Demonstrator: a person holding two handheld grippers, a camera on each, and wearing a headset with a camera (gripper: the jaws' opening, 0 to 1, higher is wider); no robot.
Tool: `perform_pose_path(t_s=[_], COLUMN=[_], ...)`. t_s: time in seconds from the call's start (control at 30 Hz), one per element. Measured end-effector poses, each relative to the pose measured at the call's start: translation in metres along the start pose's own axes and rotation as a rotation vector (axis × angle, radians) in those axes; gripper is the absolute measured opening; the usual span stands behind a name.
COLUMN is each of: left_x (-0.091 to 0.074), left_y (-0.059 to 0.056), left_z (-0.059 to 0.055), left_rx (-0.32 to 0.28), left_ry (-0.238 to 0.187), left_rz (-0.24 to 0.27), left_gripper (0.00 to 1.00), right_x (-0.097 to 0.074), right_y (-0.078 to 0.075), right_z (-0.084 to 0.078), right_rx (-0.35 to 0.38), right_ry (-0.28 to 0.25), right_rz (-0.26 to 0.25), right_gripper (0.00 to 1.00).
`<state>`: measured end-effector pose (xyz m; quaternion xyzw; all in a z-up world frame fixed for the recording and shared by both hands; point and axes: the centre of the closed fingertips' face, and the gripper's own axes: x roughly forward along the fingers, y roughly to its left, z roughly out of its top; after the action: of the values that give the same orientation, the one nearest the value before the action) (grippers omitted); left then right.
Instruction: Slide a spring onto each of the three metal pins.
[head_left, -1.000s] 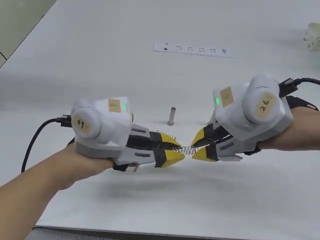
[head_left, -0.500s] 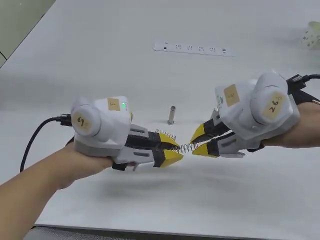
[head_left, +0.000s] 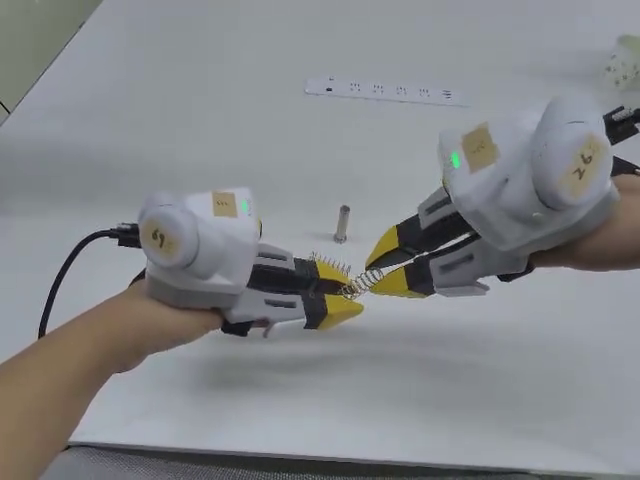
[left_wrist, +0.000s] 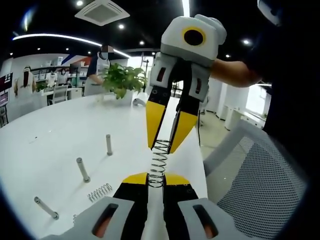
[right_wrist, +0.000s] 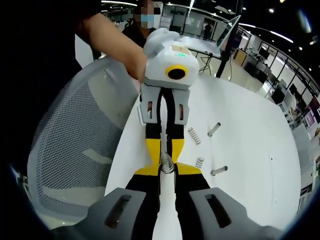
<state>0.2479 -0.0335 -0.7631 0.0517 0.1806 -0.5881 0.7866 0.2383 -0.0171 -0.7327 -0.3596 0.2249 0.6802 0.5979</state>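
State L: left tool (head_left: 345, 294) has its jaws closed on one end of the spring (head_left: 358, 284). It is held above the counter (head_left: 200, 120), toward the near edge.
State R: right tool (head_left: 383, 267) is pinched on the other end of the same spring. It sits higher than the left tool, so the coil runs tilted btwn the tips.
Spring pos.: clear of the counter, drawn out tip to tip, touching no pin. In the left gripper view it rises straight from that tool's own jaws to the right tool (left_wrist: 162, 146).
Pins: upright pin (head_left: 343, 224) stands just beyond the tools, toward the far edge. In the left gripper view the three pins (left_wrist: 82, 170) look bare, w/ a loose spring (left_wrist: 100, 191) lying near them.
Risk 1: over-stretch. Cause: tools drawing apart w/ both ends clamped. Probable result: coil deforms.
Risk 2: snap-away. Cause: one tool releasing under tension. Spring may jump off the counter edge.
Risk 3: misfeed. Cause: jaw covering the coil's open end, or an off-axis approach. The pin could be knocked over.
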Motion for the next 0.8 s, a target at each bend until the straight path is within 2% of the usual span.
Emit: perform_pose_path(t_s=[0.23, 0.6, 0.7, 0.8], left_x=[-0.002, -0.002, -0.002, 0.0], left_y=[0.001, 0.0, 0.0, -0.003], left_z=[0.003, 0.001, 0.001, 0.004], left_rx=[-0.001, 0.001, 0.002, 0.006], left_ry=[-0.014, -0.01, -0.014, -0.018], left_rz=[0.003, -0.006, -0.005, -0.012], left_gripper=[0.02, 0.02, 0.02, 0.02], right_x=[0.001, 0.003, 0.004, 0.005], right_y=[-0.002, -0.003, -0.002, -0.001], right_z=[0.006, 0.008, 0.013, 0.017], right_rx=[0.026, 0.063, 0.088, 0.09], right_ry=[-0.044, -0.089, -0.129, -0.14], right_rz=[-0.005, -0.01, -0.01, -0.017], right_gripper=[0.07, 0.07, 0.08, 0.07])
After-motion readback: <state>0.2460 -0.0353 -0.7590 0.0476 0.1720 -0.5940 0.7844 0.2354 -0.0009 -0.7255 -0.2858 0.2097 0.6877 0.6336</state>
